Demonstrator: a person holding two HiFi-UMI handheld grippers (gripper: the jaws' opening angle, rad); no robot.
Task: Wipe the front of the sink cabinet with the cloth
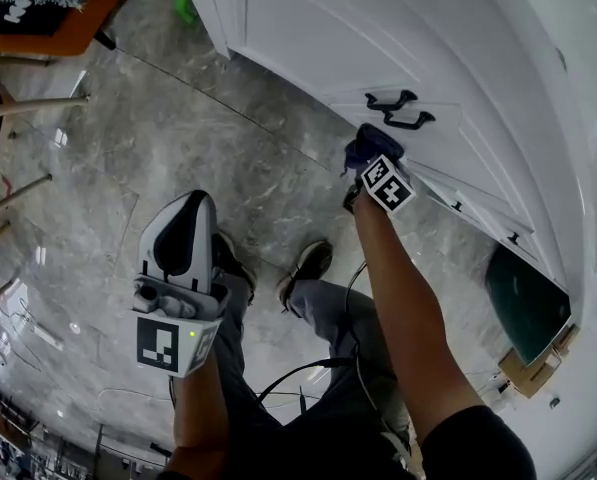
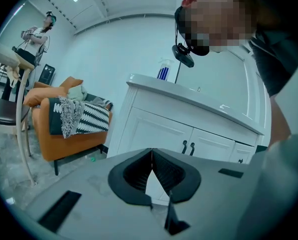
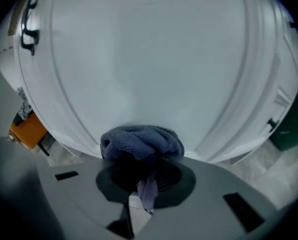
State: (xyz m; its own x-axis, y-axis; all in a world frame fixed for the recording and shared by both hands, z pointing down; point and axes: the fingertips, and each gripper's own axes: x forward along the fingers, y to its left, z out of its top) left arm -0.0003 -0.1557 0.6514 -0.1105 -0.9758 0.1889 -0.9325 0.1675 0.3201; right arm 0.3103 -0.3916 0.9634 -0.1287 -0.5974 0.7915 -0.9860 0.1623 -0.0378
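The white sink cabinet (image 1: 308, 38) fills the upper right of the head view, with two black door handles (image 1: 398, 108). My right gripper (image 1: 368, 153) is shut on a bunched dark blue cloth (image 3: 141, 141) and holds it against a white door panel (image 3: 149, 59), just below the handles. The cloth (image 1: 371, 145) covers the fingertips. My left gripper (image 1: 183, 233) hangs away from the cabinet over the floor, jaws shut with nothing between them. In the left gripper view the cabinet (image 2: 173, 129) stands ahead, and the gripper (image 2: 152, 151) points at its doors.
Grey marble floor (image 1: 158, 148) lies below. The person's legs and shoes (image 1: 308, 263) stand before the cabinet. An orange armchair (image 2: 64, 129) with a patterned throw sits left, and a stool (image 2: 9, 114) nearer. A dark green bin (image 1: 526, 303) and cardboard stand by the cabinet's right end.
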